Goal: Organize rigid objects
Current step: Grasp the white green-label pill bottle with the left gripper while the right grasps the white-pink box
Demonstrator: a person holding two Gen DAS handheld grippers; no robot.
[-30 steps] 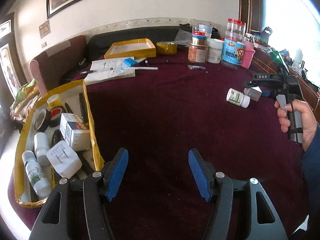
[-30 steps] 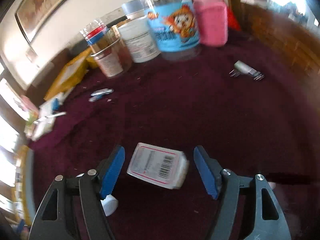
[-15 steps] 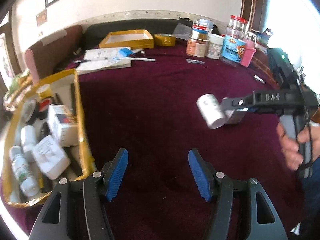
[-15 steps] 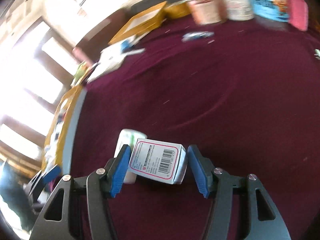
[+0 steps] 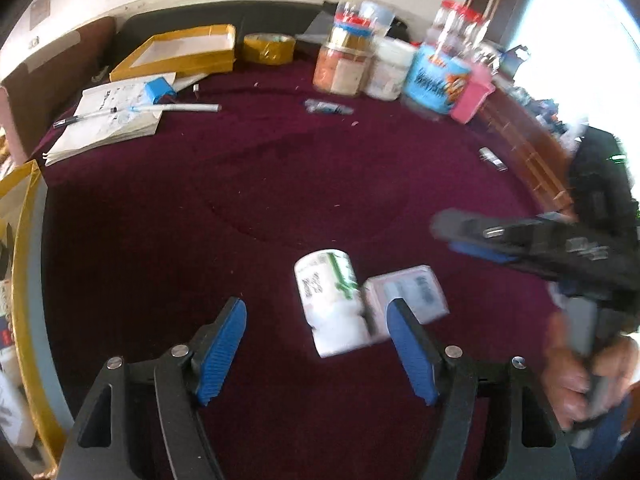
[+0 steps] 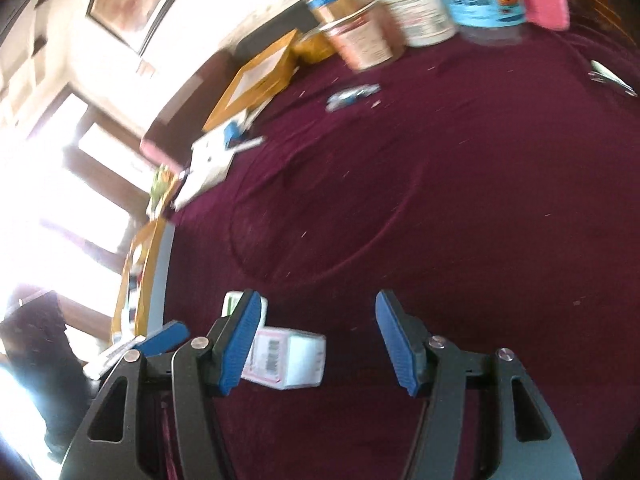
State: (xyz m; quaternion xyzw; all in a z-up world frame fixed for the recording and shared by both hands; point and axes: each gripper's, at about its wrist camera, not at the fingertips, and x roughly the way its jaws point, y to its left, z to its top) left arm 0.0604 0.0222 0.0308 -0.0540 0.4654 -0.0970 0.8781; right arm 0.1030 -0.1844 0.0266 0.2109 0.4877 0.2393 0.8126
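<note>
Maroon tablecloth (image 5: 248, 200) fills both views; every place here is given from the white pill bottle (image 5: 332, 304), which lies on its side on the cloth. A yellow-edged cardboard box (image 5: 24, 280) with sorted items sits at the cloth's left edge, well left of the bottle. Far behind the bottle is a cluster of jars: an orange-filled jar (image 5: 340, 68), a white tub (image 5: 390, 68), a blue-labelled jar (image 5: 436, 80) and a pink container (image 5: 472, 96). An open notebook (image 5: 108, 120) with a pen on it lies far behind and to the left. The small barcode carton (image 5: 412, 296) lies flat on the cloth, touching the bottle's right side.

My left gripper (image 5: 316, 348) has just been opening. It stands wide with the bottle between the fingers, pads not pressing; the right pad overlaps the carton in view.

My right gripper (image 6: 316, 344) stands apart. The carton (image 6: 292, 360) sits on the cloth between its fingers against the left pad, clear of the right pad, so nothing is gripped. The bottle's end (image 6: 236, 304) peeks out behind that left finger.
</note>
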